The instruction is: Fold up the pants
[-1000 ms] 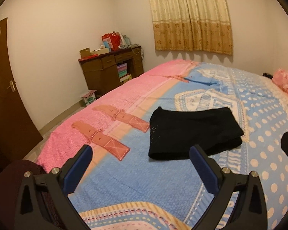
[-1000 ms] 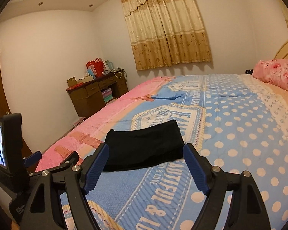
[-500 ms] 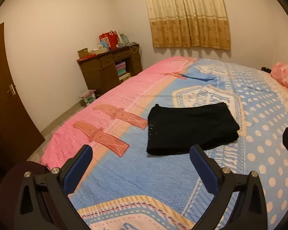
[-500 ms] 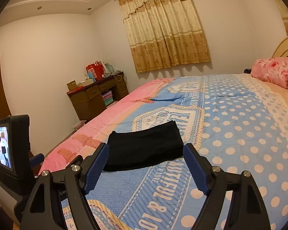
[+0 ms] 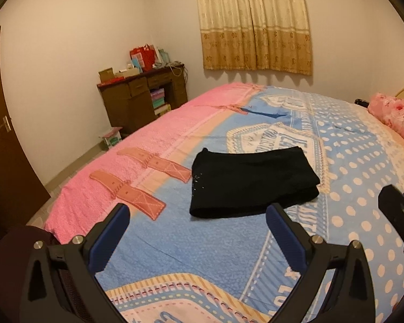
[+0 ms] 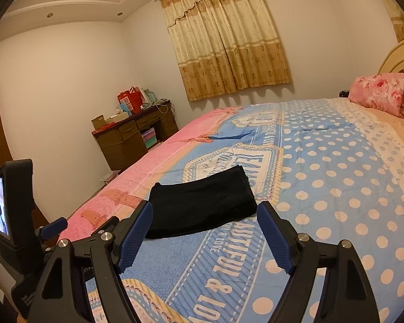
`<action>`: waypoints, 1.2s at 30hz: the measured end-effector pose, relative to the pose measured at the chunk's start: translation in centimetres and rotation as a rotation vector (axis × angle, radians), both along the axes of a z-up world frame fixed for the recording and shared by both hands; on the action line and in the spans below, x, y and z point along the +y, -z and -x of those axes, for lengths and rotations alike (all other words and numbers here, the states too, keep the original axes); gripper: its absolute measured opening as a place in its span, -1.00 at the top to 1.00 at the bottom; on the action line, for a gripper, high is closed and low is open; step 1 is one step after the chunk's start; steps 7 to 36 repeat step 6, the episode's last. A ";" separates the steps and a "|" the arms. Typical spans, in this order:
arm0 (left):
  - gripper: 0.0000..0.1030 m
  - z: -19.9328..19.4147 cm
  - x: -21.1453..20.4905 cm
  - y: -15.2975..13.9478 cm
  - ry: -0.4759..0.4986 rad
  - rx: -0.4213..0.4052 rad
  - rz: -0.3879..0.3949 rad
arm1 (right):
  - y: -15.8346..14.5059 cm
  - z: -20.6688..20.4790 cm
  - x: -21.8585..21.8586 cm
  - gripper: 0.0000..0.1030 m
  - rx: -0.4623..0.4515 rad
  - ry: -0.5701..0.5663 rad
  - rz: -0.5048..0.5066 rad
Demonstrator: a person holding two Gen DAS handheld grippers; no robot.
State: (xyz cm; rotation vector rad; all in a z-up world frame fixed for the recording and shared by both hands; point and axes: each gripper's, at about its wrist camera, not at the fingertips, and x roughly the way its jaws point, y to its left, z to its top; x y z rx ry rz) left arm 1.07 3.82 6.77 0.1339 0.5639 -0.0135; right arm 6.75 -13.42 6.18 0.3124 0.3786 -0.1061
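Grippers: two, left and right, both gaping wide, nothing in them, hanging just short of the pants.
Pants: one black pair, folded into a flat block on the bed, on its blue part.
Strap prints: two pink ones left of the pants.
Pillow: one pink, far right of the pants.
Desk: one, beyond the pants.
Curtain: one, on the back wall.

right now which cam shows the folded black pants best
The left wrist view: it looks down on the folded black pants, showing the whole top face and stacked layers at one end. The right wrist view sees them lower and foreshortened, near edge partly behind a fingertip.
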 end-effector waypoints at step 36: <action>-1.00 -0.3 -0.1 0.2 -0.008 0.018 -0.010 | 0.2 0.1 -0.3 -0.57 0.006 0.002 -0.016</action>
